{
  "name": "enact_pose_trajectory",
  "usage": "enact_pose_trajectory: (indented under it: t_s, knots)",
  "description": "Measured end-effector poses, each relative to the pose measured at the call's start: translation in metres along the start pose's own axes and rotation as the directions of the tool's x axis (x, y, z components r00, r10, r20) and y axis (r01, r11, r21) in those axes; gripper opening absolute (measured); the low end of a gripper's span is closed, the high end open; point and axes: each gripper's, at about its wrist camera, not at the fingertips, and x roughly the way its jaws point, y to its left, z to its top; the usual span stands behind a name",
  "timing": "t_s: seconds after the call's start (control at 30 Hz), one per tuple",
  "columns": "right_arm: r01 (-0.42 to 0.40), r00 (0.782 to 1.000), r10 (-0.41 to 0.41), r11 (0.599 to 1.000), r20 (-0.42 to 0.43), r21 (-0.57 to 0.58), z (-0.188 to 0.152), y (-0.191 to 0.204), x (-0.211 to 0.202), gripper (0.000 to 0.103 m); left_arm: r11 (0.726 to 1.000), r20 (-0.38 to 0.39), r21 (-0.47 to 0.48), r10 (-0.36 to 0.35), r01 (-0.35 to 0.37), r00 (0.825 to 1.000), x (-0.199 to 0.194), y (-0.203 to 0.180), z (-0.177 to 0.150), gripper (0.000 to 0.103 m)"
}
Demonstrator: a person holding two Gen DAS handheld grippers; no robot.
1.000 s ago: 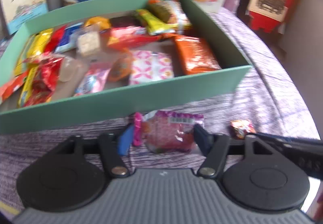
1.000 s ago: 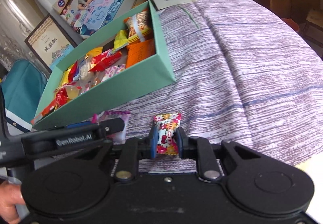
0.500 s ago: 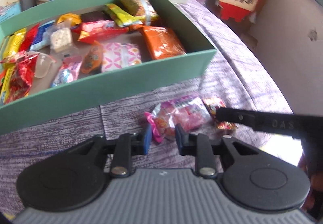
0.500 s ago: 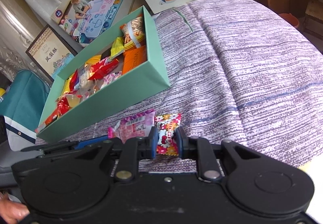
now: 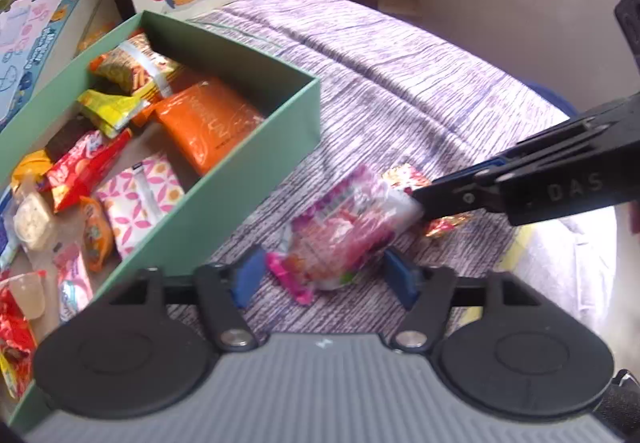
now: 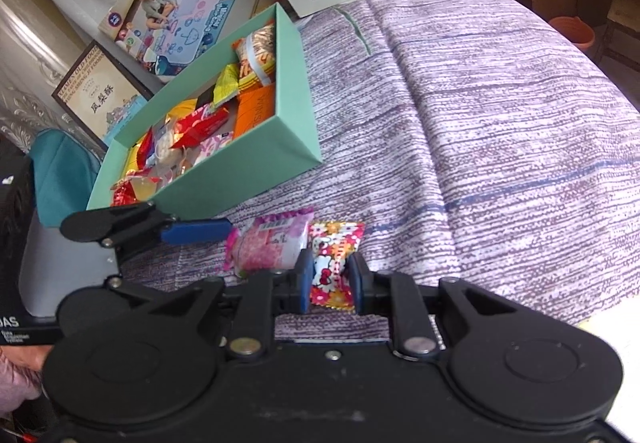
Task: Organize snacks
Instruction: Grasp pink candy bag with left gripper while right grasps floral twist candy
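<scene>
Blue right gripper (image 6: 331,279) clamping floral candy (image 6: 335,263), left gripper (image 5: 326,277) opening around pink packet (image 5: 348,227)

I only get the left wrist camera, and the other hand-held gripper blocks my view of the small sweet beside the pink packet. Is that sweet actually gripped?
Observer: Yes. The right wrist view shows the right hand-held gripper shut on the small flower-printed foil sweet, one pad on each side.
Operator: Does it touch the pink translucent plastic snack packet?
Observer: It appears to; the packet lies against the sweet's left edge on the cloth.
Operator: Anything past the far end of the pale green cardboard box?
Observer: A teal fabric item sits there.
</scene>
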Motion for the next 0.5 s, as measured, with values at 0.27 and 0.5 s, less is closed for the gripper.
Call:
enact_pose_trajectory:
  t_s: [0.27,0.5]
  knots:
    - [0.012,1.000,-0.013,1.000,0.017,0.007,-0.004,0.001,-0.003,0.019,0.998,0.014,0.059,-0.033,0.032,0.999,-0.014,-0.020,-0.008,0.025]
    - [0.012,1.000,-0.013,0.999,0.017,0.030,-0.007,-0.007,-0.009,0.019,0.994,0.024,0.113,-0.005,0.002,1.000,-0.003,-0.027,0.009,0.062]
